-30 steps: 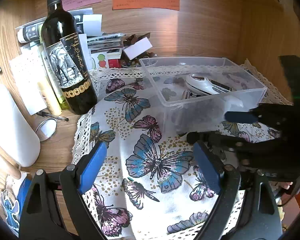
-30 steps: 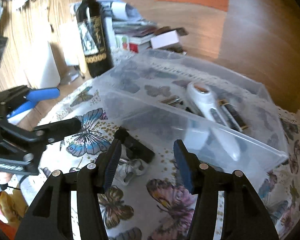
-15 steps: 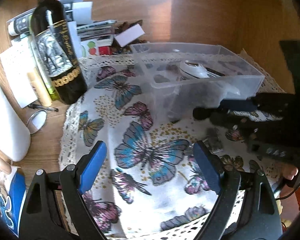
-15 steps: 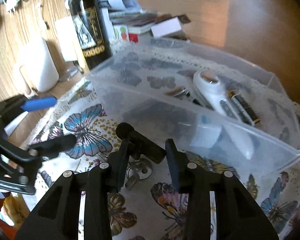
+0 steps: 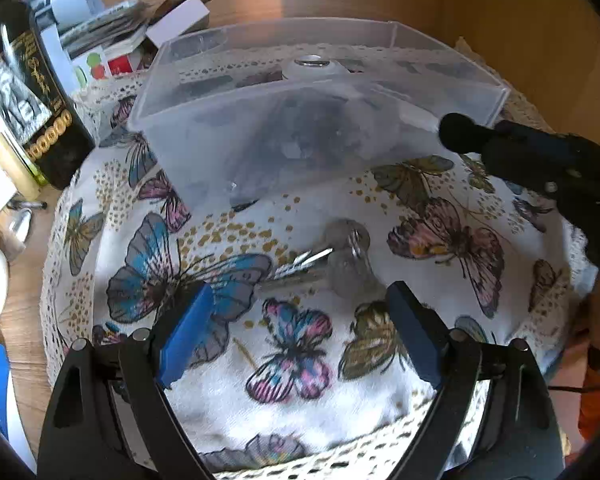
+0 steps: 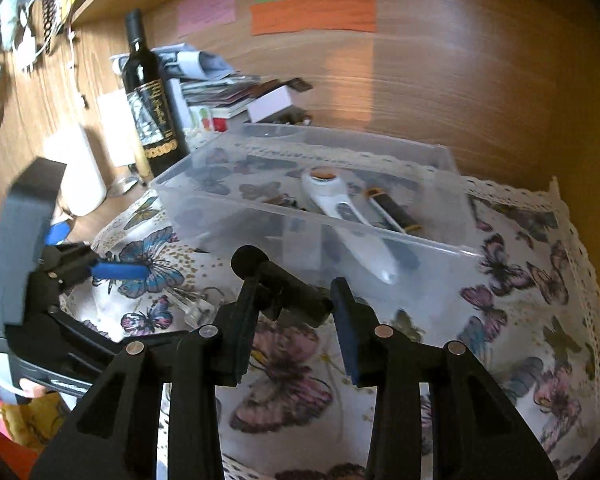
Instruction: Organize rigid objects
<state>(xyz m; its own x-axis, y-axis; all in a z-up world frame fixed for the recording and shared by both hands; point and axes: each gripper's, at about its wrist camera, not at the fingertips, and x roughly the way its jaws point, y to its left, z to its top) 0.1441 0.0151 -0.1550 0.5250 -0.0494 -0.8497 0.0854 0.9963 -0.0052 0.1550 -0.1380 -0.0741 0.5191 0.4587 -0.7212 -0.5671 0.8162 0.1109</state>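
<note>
The right claw (image 6: 296, 312) is clenched on a black cylinder (image 6: 278, 282), lifted crosswise just in front of the clear bin (image 6: 380, 236), probably so it can pass over the near wall and join the white tool (image 6: 340, 216) inside. The left claw (image 5: 300, 328) is released and wide, low over the butterfly cloth (image 5: 292, 360), with the keys (image 5: 332, 256) just ahead of its tips, likely the next thing to take.
</note>
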